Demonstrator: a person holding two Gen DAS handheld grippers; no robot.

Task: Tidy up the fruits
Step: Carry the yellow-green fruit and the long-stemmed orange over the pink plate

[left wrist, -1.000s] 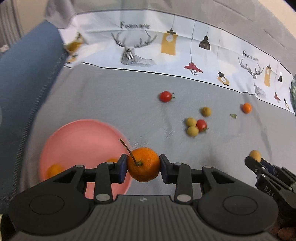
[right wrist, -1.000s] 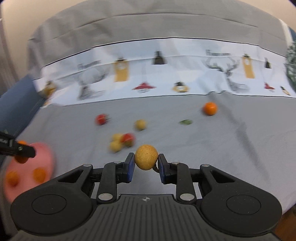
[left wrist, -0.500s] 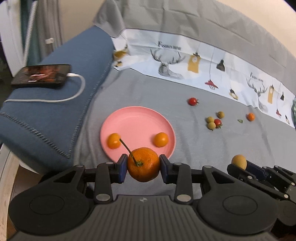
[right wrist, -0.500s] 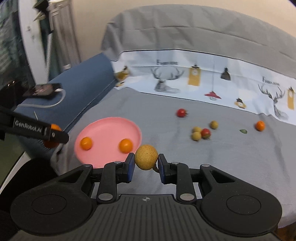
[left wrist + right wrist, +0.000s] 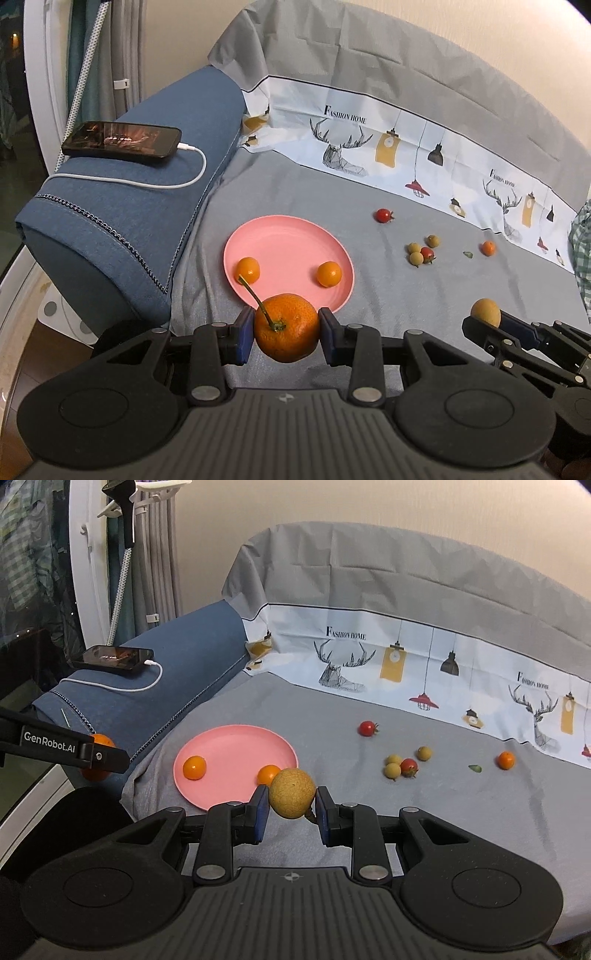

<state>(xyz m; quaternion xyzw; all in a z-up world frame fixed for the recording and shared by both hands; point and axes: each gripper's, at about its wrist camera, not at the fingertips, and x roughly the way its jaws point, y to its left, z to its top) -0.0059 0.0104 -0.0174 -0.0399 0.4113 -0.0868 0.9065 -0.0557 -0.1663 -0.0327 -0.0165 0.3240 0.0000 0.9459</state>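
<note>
My left gripper is shut on a stemmed mandarin, held in the air near the front edge of the pink plate. Two small oranges lie on the plate. My right gripper is shut on a tan round fruit, to the right of the plate; it also shows in the left wrist view. On the grey cloth lie a cherry tomato, a cluster of tan fruits and a tomato, and a small orange.
A blue cushion at the left carries a phone on a white charging cable. A patterned cloth band runs along the back. A small green leaf lies near the far orange.
Both grippers have pulled back and risen with their fruits still held. The view has widened: the whole plate, cushion and phone have come into sight.
</note>
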